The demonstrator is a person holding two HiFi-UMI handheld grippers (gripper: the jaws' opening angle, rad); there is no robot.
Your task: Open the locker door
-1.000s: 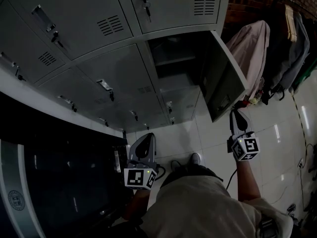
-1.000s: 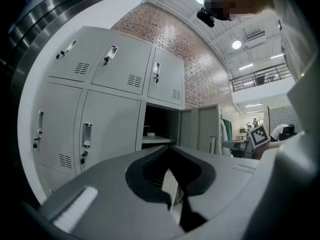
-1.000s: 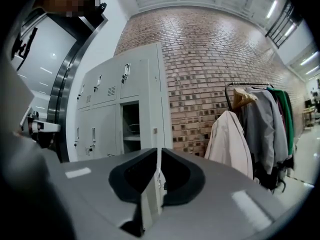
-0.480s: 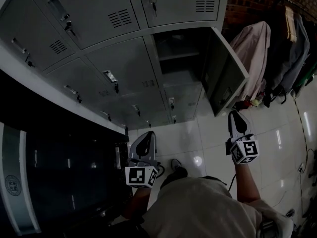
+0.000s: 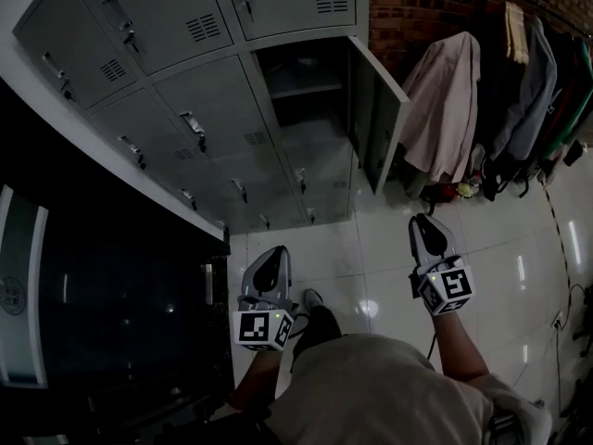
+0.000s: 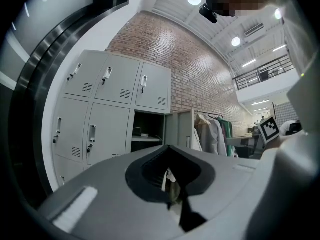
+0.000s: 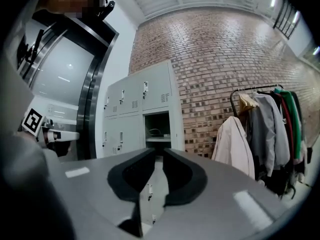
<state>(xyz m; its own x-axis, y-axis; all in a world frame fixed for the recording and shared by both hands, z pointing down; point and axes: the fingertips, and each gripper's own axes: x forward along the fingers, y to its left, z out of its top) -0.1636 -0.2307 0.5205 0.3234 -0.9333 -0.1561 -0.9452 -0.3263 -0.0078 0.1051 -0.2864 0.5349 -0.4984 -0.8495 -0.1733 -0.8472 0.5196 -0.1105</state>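
The locker door (image 5: 378, 119) stands wide open on the lockers' (image 5: 176, 100) right column, so the job looks done. That likely explains why both tools hang well clear. The right gripper's (image 5: 422, 223) fingers are opening narrowly on nothing, and the left gripper's (image 5: 275, 254) fingers are closed and empty.

legible text: none | round emblem (image 5: 9, 295): too small to read

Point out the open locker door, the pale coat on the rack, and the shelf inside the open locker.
open locker door (image 5: 378, 120), head view, middle of its visible face.
pale coat (image 5: 445, 108), head view, middle of the cloth.
shelf (image 5: 306, 89), head view, front edge.
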